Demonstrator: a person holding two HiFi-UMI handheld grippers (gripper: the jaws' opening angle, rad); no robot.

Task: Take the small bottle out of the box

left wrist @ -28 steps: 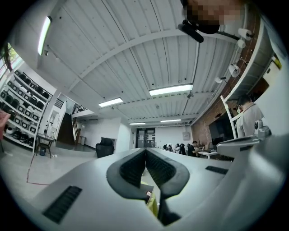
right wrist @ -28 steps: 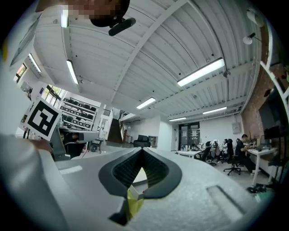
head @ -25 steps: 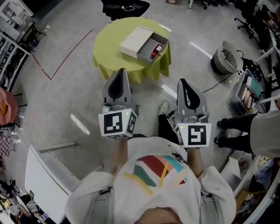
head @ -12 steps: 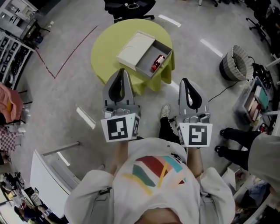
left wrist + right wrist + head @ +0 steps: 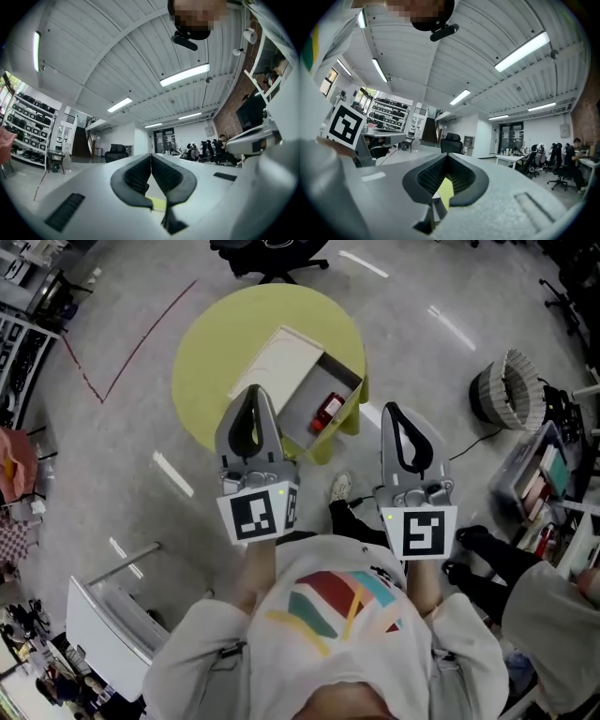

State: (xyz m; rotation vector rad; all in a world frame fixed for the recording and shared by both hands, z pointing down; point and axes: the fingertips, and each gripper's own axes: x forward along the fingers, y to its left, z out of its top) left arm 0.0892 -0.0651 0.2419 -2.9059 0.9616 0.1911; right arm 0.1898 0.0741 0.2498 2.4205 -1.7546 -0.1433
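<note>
In the head view a round yellow-green table (image 5: pixel 211 371) carries a box: a cream sleeve (image 5: pixel 274 364) with a grey drawer (image 5: pixel 314 390) pulled out toward me. A small red bottle (image 5: pixel 328 412) lies in the drawer. My left gripper (image 5: pixel 252 392) is held up in front of my chest, its tip over the table's near edge beside the drawer, shut and empty. My right gripper (image 5: pixel 393 409) is level with it, right of the table over the floor, shut and empty. Both gripper views look up at the ceiling, with the left gripper (image 5: pixel 151 157) and right gripper (image 5: pixel 446 157) closed tip to tip.
A woven basket (image 5: pixel 511 390) stands on the floor to the right, with a storage crate (image 5: pixel 536 479) nearer me. Another person (image 5: pixel 553 615) stands at lower right. A black chair (image 5: pixel 272 251) sits behind the table. A white panel (image 5: pixel 103 634) is at lower left, and shelves (image 5: pixel 19 343) line the left.
The table and box have slid nearer and lower in the head view, so the left gripper's tip now overlaps the table edge. Both grippers stay shut at chest height.
</note>
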